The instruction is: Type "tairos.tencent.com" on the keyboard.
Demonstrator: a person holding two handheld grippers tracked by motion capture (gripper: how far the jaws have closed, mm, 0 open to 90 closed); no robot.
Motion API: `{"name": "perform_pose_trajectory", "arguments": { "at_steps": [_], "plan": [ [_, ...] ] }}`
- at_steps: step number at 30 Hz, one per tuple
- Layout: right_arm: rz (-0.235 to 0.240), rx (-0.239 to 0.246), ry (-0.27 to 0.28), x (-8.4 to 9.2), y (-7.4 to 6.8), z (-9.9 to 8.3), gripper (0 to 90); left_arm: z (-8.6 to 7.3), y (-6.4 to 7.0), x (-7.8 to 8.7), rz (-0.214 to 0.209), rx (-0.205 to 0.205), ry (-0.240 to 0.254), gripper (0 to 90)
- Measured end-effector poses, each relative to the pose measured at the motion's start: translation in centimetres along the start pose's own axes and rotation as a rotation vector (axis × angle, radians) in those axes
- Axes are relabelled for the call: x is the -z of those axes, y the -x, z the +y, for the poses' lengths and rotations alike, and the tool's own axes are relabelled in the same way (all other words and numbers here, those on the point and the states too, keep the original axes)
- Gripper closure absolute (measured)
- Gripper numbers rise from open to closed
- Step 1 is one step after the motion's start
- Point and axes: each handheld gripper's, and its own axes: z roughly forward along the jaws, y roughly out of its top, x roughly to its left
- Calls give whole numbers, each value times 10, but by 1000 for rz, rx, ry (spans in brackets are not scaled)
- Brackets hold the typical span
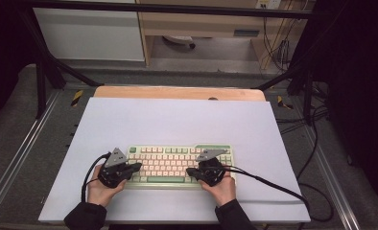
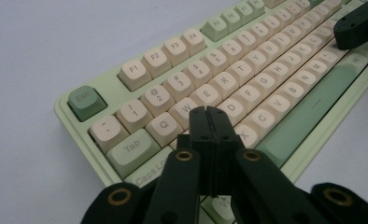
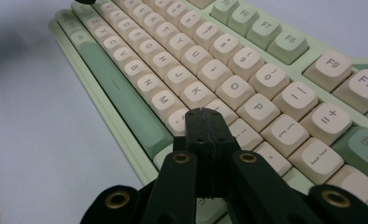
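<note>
White mat (image 1: 177,120) | keyboard (image 1: 177,165) long axis left-right, spacebar toward person

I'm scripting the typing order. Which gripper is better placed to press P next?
Right. The right gripper, jaws shut, hovers beside the P key; the left gripper sits over the keyboard's far end.

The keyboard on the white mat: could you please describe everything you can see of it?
The pale green plastic keyboard with cream keycaps lies flat near the front edge of the white mat. Darker green caps mark Esc, Tab, some function keys and the spacebar. The shut left tool is poised at its left end, the shut right tool at its right.
</note>
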Motion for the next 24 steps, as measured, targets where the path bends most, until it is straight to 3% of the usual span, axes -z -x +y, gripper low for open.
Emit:
{"name": "perform_pose_trajectory", "arguments": {
  "at_steps": [7,24],
  "plan": [
    [-2,3,-7,-1,0,-1,900,0,0,0,-1,0,0,897],
    [-10,-11,25,22,5,0,900,2,2,2,-1,0,2,897]
  ]
}}
